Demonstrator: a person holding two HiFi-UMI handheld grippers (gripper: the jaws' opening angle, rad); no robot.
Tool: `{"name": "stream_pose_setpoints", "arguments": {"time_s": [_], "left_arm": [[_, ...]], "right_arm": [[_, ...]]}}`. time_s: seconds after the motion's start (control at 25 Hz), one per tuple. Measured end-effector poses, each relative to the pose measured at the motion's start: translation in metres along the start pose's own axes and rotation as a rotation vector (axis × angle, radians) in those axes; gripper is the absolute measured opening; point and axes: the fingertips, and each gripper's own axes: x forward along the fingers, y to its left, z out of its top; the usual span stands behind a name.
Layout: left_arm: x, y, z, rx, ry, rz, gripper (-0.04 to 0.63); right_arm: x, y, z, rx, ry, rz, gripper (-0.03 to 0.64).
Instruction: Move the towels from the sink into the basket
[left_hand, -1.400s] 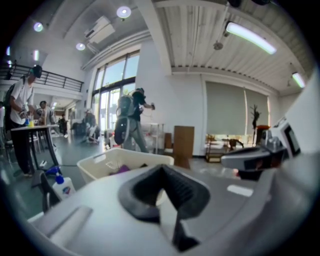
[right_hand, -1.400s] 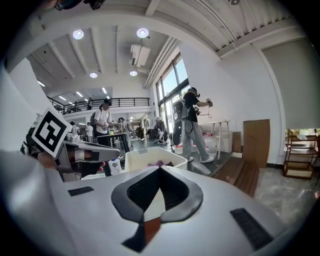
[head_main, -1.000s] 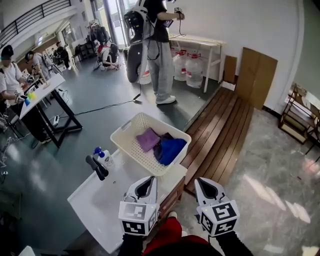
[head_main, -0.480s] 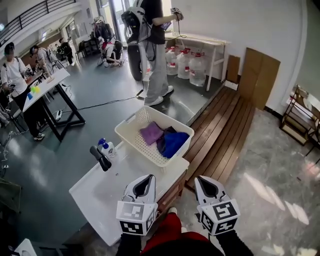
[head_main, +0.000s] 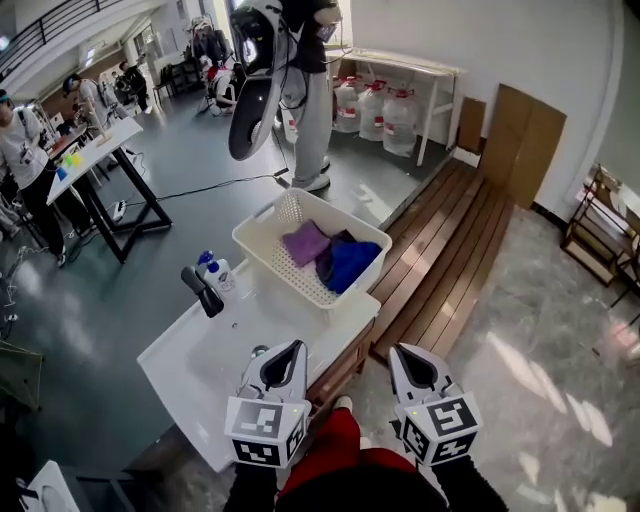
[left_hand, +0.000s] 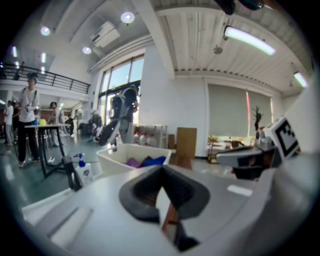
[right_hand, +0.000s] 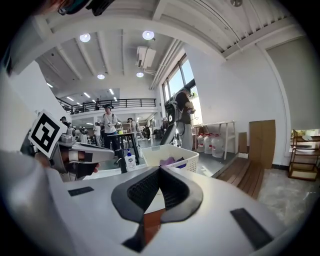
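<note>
Right now we hold both grippers low at the near end of the sink (head_main: 195, 385), side by side and pointing toward its far end. Our left gripper (head_main: 294, 347) hangs over the sink's near right corner, just beside the drain (head_main: 258, 351). Its jaws are pressed together with nothing between them. Our right gripper (head_main: 402, 352) sits off the sink's right edge, over the floor, and its jaws are likewise pressed together on nothing. On the sink's far right end rests the white basket (head_main: 262, 258), and the towels lie inside it. We see a purple towel (head_main: 305, 243) on the side toward the sink's left and a blue towel (head_main: 352, 265) on the side toward its right. A darker cloth (head_main: 328, 262) shows between the two. At the sink's left rim we see the black faucet (head_main: 203, 293), with a soap bottle (head_main: 216, 272) just beyond it. A wooden platform (head_main: 440, 260) runs along the floor to the right of the sink.
</note>
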Motion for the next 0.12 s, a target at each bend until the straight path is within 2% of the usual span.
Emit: {"name": "stream_pose_setpoints", "arguments": {"time_s": [0.12], "left_arm": [[-0.0036, 0.0037, -0.0044, 0.0, -0.007, -0.002, 0.005]], "right_arm": [[0.0019, 0.0064, -0.0037, -0.002, -0.004, 0.006, 0.008]]}}
